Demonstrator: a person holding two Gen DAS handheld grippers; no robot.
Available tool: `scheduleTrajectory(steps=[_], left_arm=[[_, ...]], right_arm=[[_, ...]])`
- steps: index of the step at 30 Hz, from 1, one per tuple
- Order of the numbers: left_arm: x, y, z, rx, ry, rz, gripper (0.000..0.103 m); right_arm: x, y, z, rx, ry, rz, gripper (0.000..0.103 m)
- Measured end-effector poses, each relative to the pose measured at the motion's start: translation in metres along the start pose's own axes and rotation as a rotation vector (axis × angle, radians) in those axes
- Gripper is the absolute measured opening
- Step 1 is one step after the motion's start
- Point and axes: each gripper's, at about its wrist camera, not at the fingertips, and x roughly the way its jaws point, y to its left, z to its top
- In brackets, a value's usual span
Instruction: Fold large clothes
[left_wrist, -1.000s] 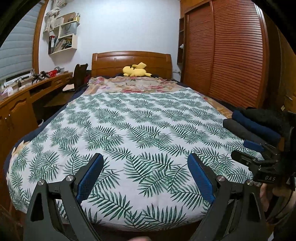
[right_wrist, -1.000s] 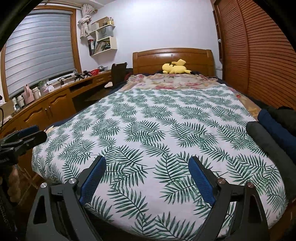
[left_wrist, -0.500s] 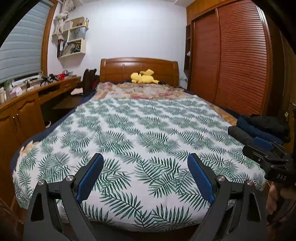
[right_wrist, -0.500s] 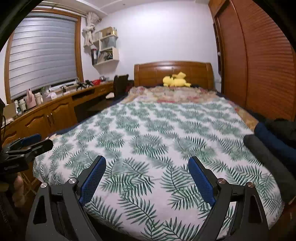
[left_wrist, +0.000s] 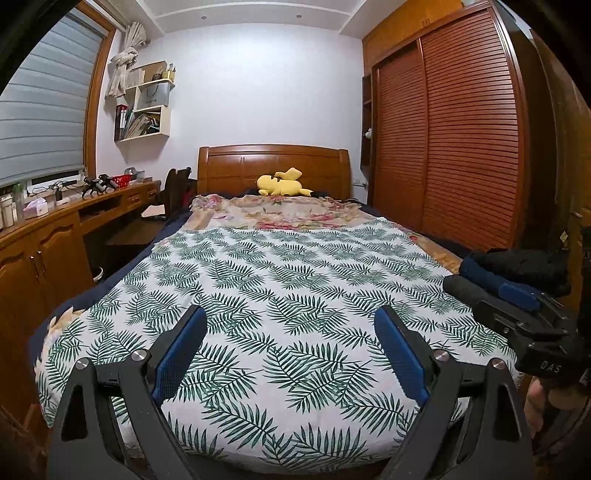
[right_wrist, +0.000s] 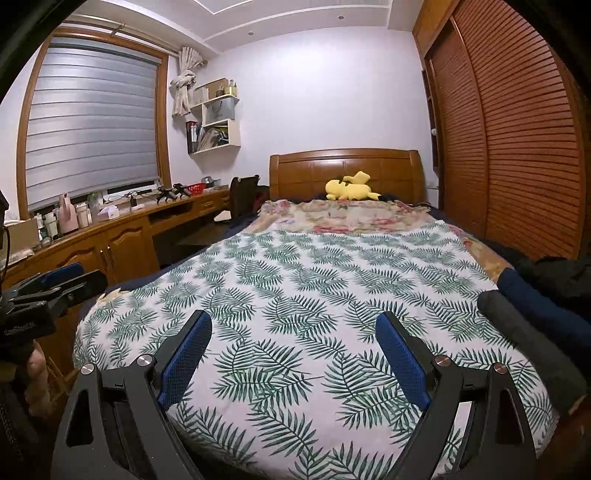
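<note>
Both tongs, left (left_wrist: 290, 354) and right (right_wrist: 293, 356), wide apart and empty above the bed (right_wrist: 295, 295), with folded dark clothes (right_wrist: 535, 314) at right edge of frame, lying lengthwise toward headboard, nearer to right tongs.

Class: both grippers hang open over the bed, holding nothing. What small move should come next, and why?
Probably swing the right gripper toward the dark clothes piled at the bed's right edge; the leaf-print cover is bare and the left gripper is farther away.
</note>
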Motion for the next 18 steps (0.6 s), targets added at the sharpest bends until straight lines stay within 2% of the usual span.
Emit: scheduleTrajectory(steps=[18], left_arm=[[-0.0015, -0.0005, -0.0018, 0.002, 0.002, -0.001, 0.092]], right_arm=[[0.0014, -0.0056, 0.0000, 0.028, -0.015, -0.018, 0.091]])
